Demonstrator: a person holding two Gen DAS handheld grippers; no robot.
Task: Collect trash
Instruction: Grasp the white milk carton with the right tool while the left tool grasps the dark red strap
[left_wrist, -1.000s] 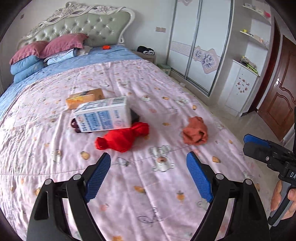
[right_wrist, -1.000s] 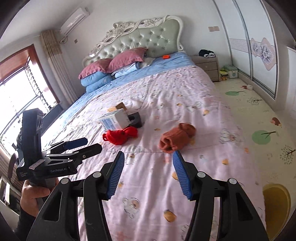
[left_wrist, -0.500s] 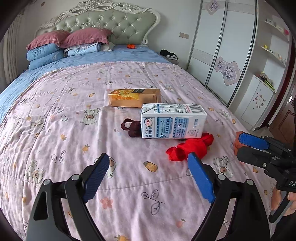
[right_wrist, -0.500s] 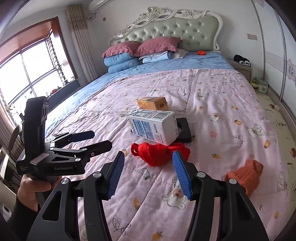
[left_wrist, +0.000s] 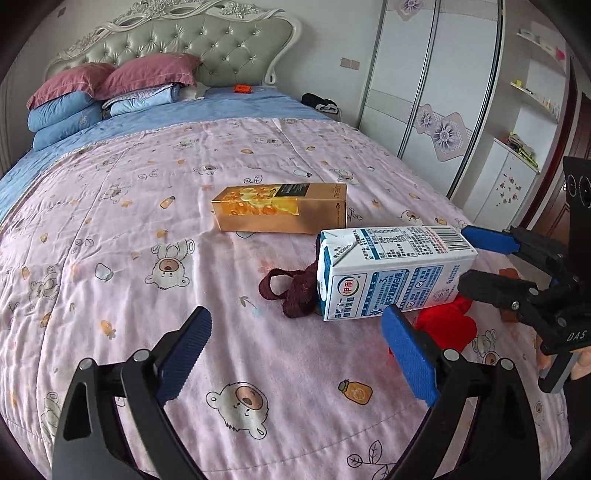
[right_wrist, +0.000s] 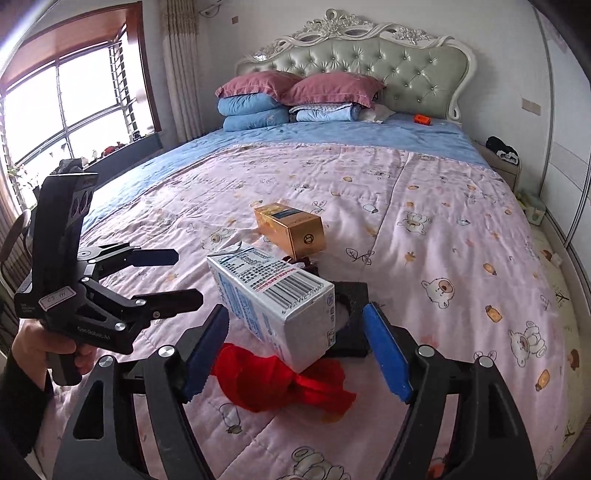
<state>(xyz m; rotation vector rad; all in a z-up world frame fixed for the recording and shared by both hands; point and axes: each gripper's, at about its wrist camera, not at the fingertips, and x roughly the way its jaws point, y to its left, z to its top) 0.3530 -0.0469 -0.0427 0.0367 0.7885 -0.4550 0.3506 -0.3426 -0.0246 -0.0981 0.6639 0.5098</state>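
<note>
Jaws on both grippers stand wide, holding nothing: right gripper straddles the barcode end of the carton, left gripper hovers near. Carton lies mid-bed, propped on red cloth (unstable footing), so closing could tip or snag it. From the left wrist, its long axis runs left-right, spout end left.

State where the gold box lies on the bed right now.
In both wrist views, the gold box lies mid-bed on the pink quilt, just beyond the milk carton, towards the headboard.
</note>
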